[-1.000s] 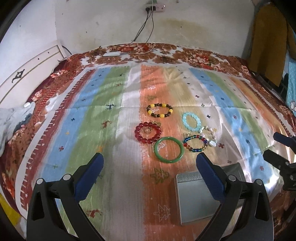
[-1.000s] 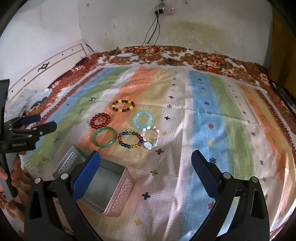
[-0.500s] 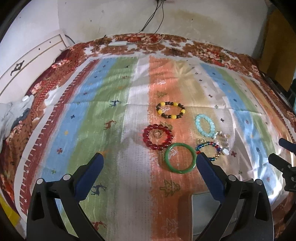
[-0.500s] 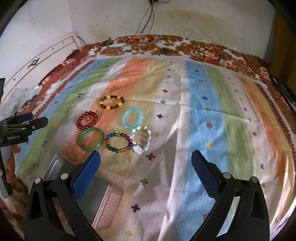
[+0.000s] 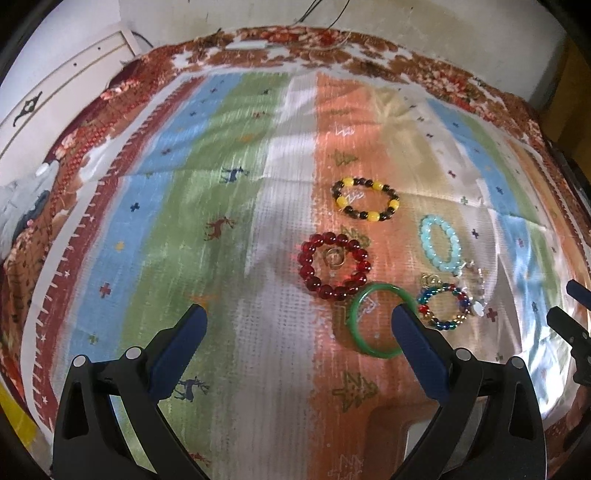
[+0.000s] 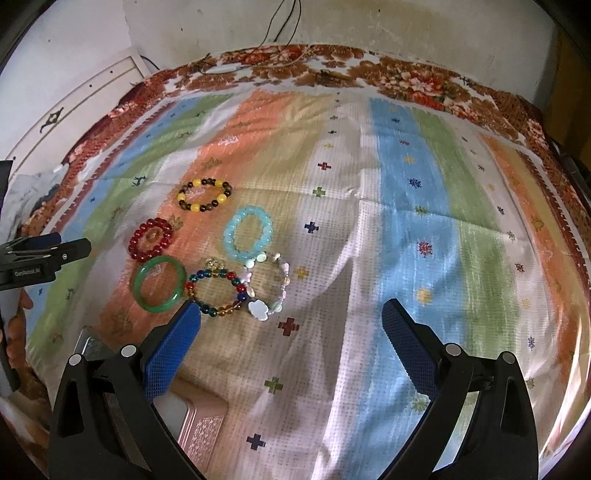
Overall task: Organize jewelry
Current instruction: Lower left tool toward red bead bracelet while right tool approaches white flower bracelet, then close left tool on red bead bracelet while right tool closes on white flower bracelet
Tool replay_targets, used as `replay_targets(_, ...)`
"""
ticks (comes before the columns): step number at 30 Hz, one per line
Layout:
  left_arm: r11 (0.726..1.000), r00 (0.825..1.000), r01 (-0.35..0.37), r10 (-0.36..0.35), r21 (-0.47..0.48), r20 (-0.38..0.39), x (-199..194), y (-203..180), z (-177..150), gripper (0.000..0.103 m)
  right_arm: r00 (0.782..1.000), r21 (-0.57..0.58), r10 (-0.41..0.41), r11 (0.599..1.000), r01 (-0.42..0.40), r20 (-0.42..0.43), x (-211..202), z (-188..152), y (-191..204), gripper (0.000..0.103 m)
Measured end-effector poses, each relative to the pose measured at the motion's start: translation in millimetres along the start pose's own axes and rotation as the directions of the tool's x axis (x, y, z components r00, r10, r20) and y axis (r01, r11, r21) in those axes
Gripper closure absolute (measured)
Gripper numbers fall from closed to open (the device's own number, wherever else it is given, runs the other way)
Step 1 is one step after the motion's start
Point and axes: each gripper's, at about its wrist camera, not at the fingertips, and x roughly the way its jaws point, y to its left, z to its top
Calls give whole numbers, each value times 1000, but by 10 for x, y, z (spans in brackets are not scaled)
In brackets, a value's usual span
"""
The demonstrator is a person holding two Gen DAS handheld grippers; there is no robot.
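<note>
Several bracelets lie together on a striped bedspread: a yellow-and-brown bead bracelet (image 5: 365,199) (image 6: 204,195), a red bead bracelet (image 5: 334,265) (image 6: 151,239), a light blue bead bracelet (image 5: 440,244) (image 6: 248,233), a green bangle (image 5: 378,324) (image 6: 159,283), a multicolour bead bracelet (image 5: 445,306) (image 6: 216,294) and a white shell bracelet (image 6: 271,286). My left gripper (image 5: 299,332) stands open just short of the red bracelet and the bangle. My right gripper (image 6: 291,332) is open too, just short of the shell bracelet. A metal tin (image 6: 201,424) sits under the fingers, mostly hidden.
The bedspread (image 6: 424,206) covers a bed against a white wall (image 6: 369,22). A headboard (image 5: 55,96) runs along the left. In the left wrist view the other gripper shows at the right edge (image 5: 570,321). Bare cloth lies left and right of the bracelets.
Both grippers have moved forward and down toward the bracelets. The tin has slid mostly out of sight beneath them. Both stayed open.
</note>
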Motion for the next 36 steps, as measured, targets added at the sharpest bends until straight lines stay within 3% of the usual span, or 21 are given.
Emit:
replay_targets(4, 998, 997, 48, -51, -51, -59, 155, 66, 65, 6, 999, 4, -18, 1000, 19, -39, 117, 34, -27, 3)
replay_targets(8, 997, 995, 40, -46, -62, -88, 286, 79, 119, 6, 997, 24, 0, 1000, 2, -81, 260, 69, -70, 3)
replay_targets(19, 998, 988, -10, 1, -58, -154, 637, 100, 245, 18, 990, -7, -11, 1000, 10, -140, 554, 138, -15, 3)
replay_targets(30, 998, 982, -31, 21, -51, -189, 837, 102, 321, 24, 985, 54, 2, 998, 8, -171, 772, 190, -108, 5)
replay_targets(33, 998, 981, -45, 37, -33, -192, 885, 82, 329, 24, 982, 66, 3, 998, 9, -190, 851, 191, -121, 16)
replay_targets(36, 998, 977, -48, 40, -31, -210, 937, 91, 329, 30, 979, 72, 11, 997, 4, -204, 921, 191, -117, 18)
